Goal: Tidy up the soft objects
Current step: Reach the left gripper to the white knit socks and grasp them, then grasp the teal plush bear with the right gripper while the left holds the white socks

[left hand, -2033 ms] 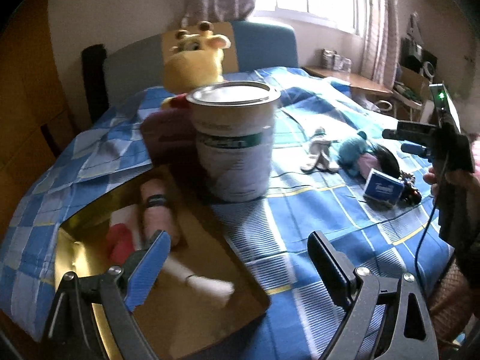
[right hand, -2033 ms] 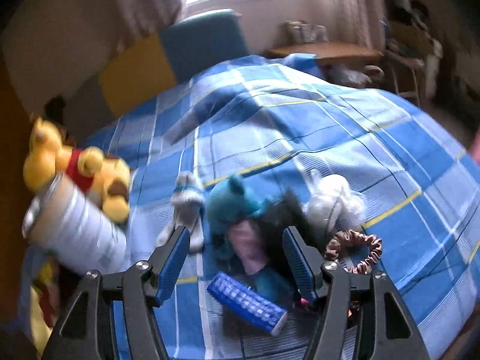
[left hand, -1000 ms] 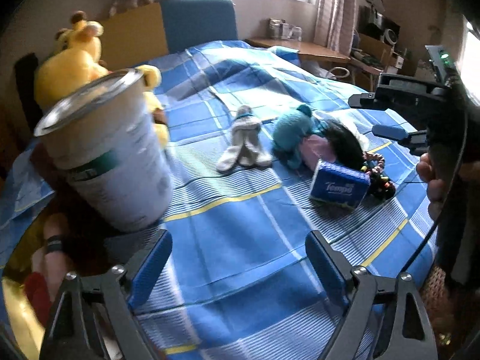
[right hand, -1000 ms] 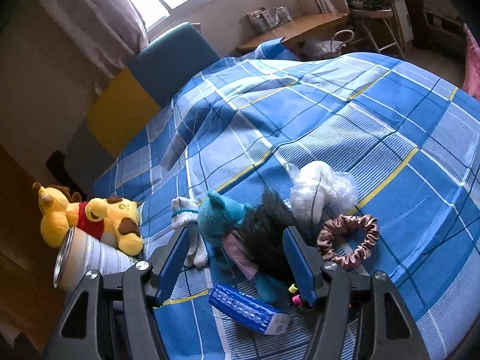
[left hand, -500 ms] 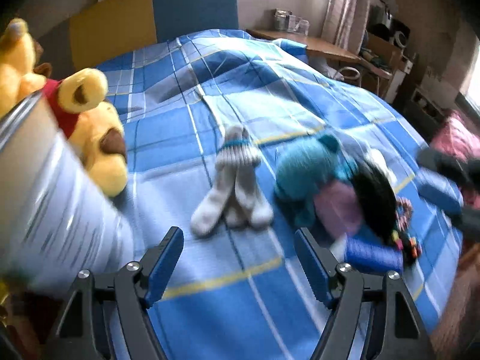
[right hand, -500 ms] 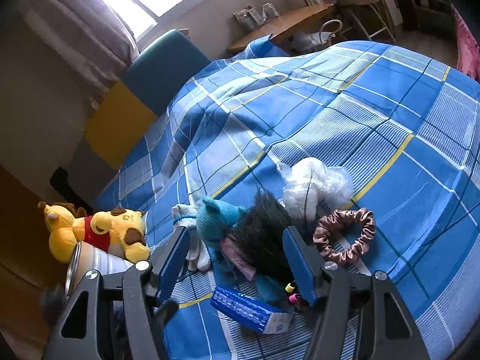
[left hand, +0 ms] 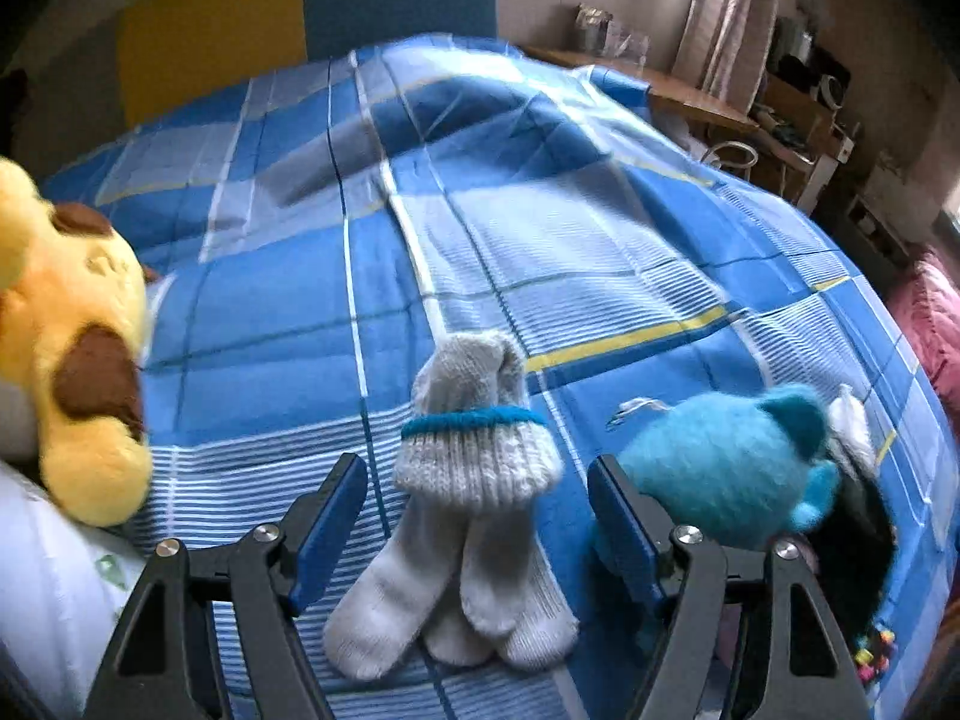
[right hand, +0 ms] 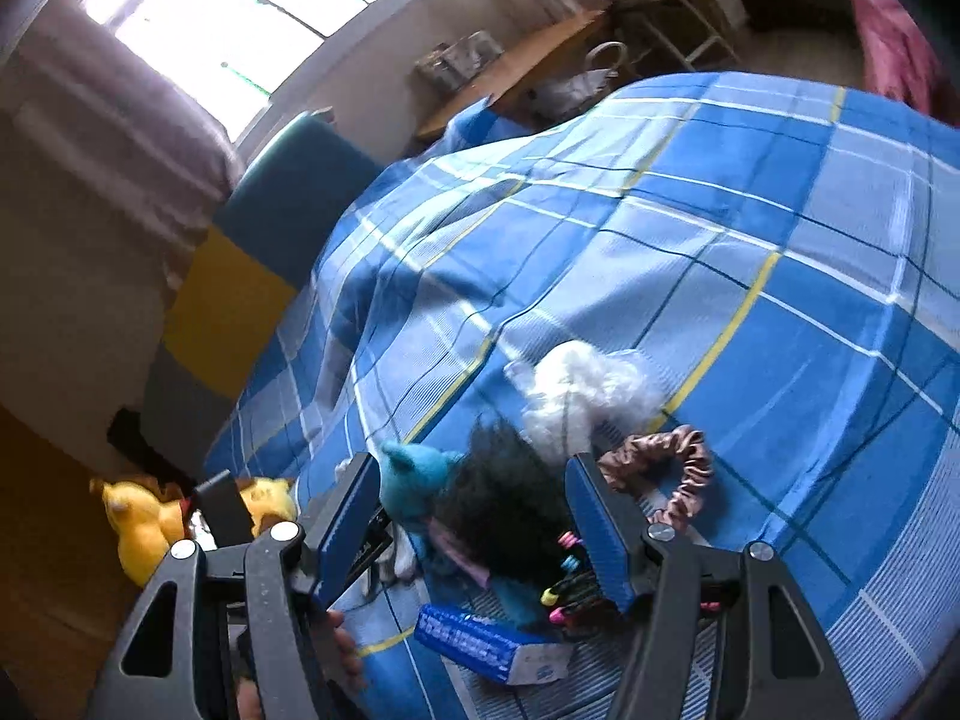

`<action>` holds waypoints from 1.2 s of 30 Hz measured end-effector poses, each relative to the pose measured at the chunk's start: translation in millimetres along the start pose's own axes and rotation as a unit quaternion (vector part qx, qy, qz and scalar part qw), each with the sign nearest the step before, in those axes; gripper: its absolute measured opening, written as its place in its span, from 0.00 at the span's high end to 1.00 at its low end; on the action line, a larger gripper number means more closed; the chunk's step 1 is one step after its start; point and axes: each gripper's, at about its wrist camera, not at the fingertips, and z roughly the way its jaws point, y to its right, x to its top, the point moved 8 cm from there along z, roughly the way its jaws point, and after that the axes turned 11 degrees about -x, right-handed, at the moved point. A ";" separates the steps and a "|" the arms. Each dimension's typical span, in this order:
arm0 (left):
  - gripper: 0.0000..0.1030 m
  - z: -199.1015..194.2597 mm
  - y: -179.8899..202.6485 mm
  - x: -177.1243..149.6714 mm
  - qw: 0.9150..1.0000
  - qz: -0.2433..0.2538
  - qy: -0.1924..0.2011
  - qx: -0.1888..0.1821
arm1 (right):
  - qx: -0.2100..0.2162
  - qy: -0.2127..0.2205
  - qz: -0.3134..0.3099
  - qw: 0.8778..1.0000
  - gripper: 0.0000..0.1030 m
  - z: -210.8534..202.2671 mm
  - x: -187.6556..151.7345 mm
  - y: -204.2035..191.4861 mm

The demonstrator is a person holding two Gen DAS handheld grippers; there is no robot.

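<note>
A bundle of grey-white socks with a blue band [left hand: 474, 516] lies on the blue plaid bedcover [left hand: 540, 228]. My left gripper [left hand: 477, 501] is open, its jaws on either side of the socks. A teal plush [left hand: 726, 468] lies just right of it, also in the right wrist view [right hand: 417, 477]. My right gripper [right hand: 471, 507] is open above a pile: black fluffy thing [right hand: 510, 510], white fluff [right hand: 582, 390], brown scrunchie [right hand: 666, 468], blue tissue pack [right hand: 486, 642]. A yellow bear plush [left hand: 72, 372] lies at the left.
A white tin [left hand: 42, 588] stands at the lower left beside the bear. A blue and yellow headboard [left hand: 312, 6] stands behind the bed. A wooden desk [right hand: 510, 72] and a pink cloth [left hand: 930, 330] are at the right. Small coloured hair ties [right hand: 570, 582] lie near the pile.
My left gripper has swung right from the tin and gold tray and closed in on the socks, which now lie between its jaws. My right gripper has risen and tilted over the pile.
</note>
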 end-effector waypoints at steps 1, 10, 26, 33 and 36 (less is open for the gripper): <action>0.48 4.0 -2.2 -2.2 1.000 -0.005 -0.010 0.001 | -0.001 0.000 0.004 1.000 0.37 0.4 0.7 1.7; 0.72 -19.4 -1.5 -31.9 0.999 0.020 -0.020 0.017 | -0.005 0.010 -0.007 1.000 0.37 1.6 4.4 0.0; 0.73 -111.4 12.6 -165.1 1.000 0.001 -0.015 -0.025 | -0.002 -0.049 -0.089 0.995 0.37 22.2 -23.4 -25.6; 0.70 -120.1 18.4 -185.3 0.997 0.054 0.049 0.006 | -0.021 -0.055 -0.187 0.981 0.37 27.1 -47.0 -50.1; 0.71 -121.4 15.4 -184.6 0.997 0.054 0.059 -0.001 | -0.037 -0.048 -0.232 0.971 0.37 28.0 -55.9 -59.2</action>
